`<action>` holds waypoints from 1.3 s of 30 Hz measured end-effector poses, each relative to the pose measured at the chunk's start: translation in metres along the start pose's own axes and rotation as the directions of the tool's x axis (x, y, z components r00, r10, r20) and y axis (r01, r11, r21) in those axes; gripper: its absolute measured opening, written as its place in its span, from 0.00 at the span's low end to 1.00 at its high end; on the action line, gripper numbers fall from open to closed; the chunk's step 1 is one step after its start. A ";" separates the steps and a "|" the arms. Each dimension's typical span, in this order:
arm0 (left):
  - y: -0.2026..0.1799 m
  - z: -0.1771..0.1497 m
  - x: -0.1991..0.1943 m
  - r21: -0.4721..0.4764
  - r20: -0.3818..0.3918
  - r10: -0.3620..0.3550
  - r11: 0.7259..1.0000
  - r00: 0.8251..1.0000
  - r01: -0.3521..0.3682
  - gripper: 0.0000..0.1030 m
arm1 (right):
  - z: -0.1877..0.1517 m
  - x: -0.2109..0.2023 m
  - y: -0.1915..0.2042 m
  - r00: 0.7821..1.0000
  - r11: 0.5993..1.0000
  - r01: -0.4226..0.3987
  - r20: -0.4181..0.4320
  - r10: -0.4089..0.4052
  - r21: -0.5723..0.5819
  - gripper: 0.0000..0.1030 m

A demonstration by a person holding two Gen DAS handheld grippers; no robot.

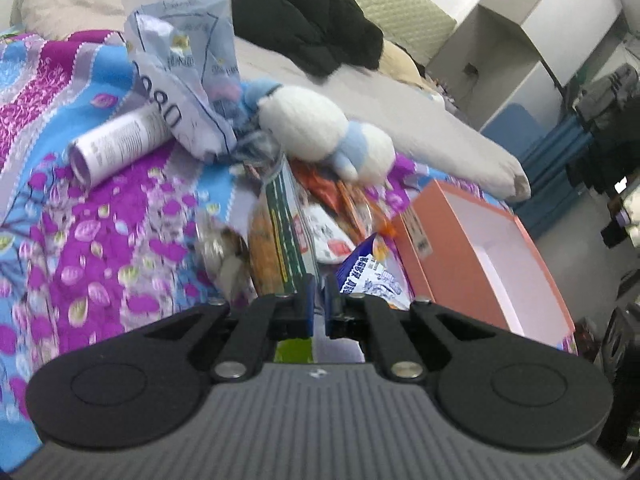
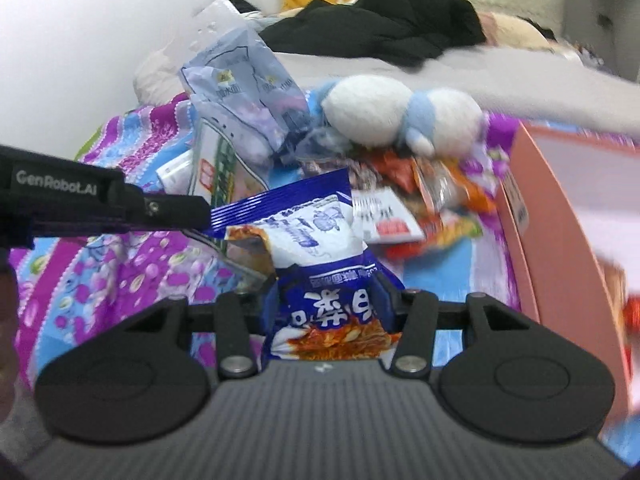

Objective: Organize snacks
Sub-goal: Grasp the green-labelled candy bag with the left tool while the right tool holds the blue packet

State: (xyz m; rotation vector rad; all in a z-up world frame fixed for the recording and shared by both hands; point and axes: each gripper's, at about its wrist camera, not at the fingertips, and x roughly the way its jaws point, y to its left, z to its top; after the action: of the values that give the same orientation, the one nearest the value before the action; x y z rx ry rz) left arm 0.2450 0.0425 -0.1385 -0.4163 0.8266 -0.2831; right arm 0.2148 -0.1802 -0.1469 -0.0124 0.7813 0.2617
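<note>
My left gripper (image 1: 319,294) is shut on the thin edge of a green-striped snack bag (image 1: 286,232) that stands up from the pile on the bed. My right gripper (image 2: 330,300) is shut on a blue and white snack bag (image 2: 320,248) and holds it up over the floral blanket. The left gripper's arm (image 2: 100,204) shows at the left of the right wrist view, reaching to the blue bag's top edge. An open orange box (image 1: 472,256) with a white inside lies to the right; it also shows in the right wrist view (image 2: 560,216). Orange snack packets (image 2: 440,188) lie beside it.
A white and blue plush toy (image 1: 324,132) lies behind the snack pile. A large pale blue bag (image 1: 188,68) and a white tube (image 1: 120,144) lie at the left. Black clothing (image 1: 312,24) and a grey pillow (image 1: 420,128) are farther back. White shelving (image 1: 532,32) stands at right.
</note>
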 end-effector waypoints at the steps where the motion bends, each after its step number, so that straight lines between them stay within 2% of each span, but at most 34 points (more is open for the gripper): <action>1: 0.000 -0.005 -0.001 0.001 -0.016 -0.003 1.000 1.000 0.003 0.05 | -0.006 -0.003 0.000 1.000 1.000 0.008 -0.002 -0.008 0.007 0.49; 4: 0.000 -0.016 -0.001 0.008 -0.052 -0.005 1.000 0.999 0.005 0.05 | -0.023 -0.009 0.000 0.999 0.999 0.031 -0.012 -0.030 0.026 0.49; 9: 0.004 -0.029 -0.004 0.041 -0.102 0.039 0.999 0.994 -0.035 0.05 | -0.043 -0.016 -0.011 0.996 0.993 0.084 -0.021 -0.083 0.085 0.49; 18: 0.013 -0.055 -0.005 0.034 -0.170 0.089 0.996 0.981 -0.084 0.06 | -0.049 -0.025 -0.022 0.985 0.982 0.172 -0.017 -0.171 0.084 0.48; 23: 0.015 -0.072 -0.003 0.026 -0.230 0.098 0.995 0.968 -0.094 0.06 | -0.055 -0.018 -0.025 0.981 0.979 0.192 -0.047 -0.188 0.076 0.48; 27: 0.015 -0.079 -0.004 0.052 -0.288 0.115 0.993 0.951 -0.104 0.09 | -0.058 -0.011 -0.030 0.982 0.978 0.183 -0.064 -0.178 0.097 0.48; 28: 0.015 -0.080 -0.005 0.061 -0.297 0.125 0.992 0.946 -0.112 0.16 | -0.057 -0.010 -0.031 0.981 0.978 0.186 -0.066 -0.180 0.099 0.48; 30: 0.015 -0.080 -0.009 0.068 -0.308 0.140 0.990 0.941 -0.125 0.38 | -0.056 -0.008 -0.031 0.981 0.977 0.186 -0.070 -0.179 0.107 0.48; 31: 0.016 -0.080 -0.012 0.071 -0.308 0.142 0.989 0.941 -0.126 0.58 | -0.056 -0.007 -0.032 0.982 0.977 0.182 -0.071 -0.175 0.111 0.48; 32: 0.016 -0.079 -0.015 0.079 -0.302 0.144 0.989 0.942 -0.126 0.70 | -0.056 -0.006 -0.032 0.983 0.978 0.178 -0.073 -0.170 0.110 0.48; 35: 0.016 -0.080 -0.026 0.113 -0.273 0.175 0.982 0.946 -0.150 0.81 | -0.057 -0.004 -0.033 0.983 0.979 0.172 -0.083 -0.164 0.106 0.48; 39: 0.016 -0.072 -0.028 0.159 -0.236 0.246 0.964 0.940 -0.212 0.89 | -0.059 -0.003 -0.036 0.986 0.981 0.149 -0.093 -0.138 0.125 0.48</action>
State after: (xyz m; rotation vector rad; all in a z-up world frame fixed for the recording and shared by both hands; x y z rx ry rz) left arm 0.1739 0.0502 -0.1715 -0.1576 1.0919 -0.1735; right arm 0.1809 -0.2217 -0.1899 0.0448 0.8762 0.0729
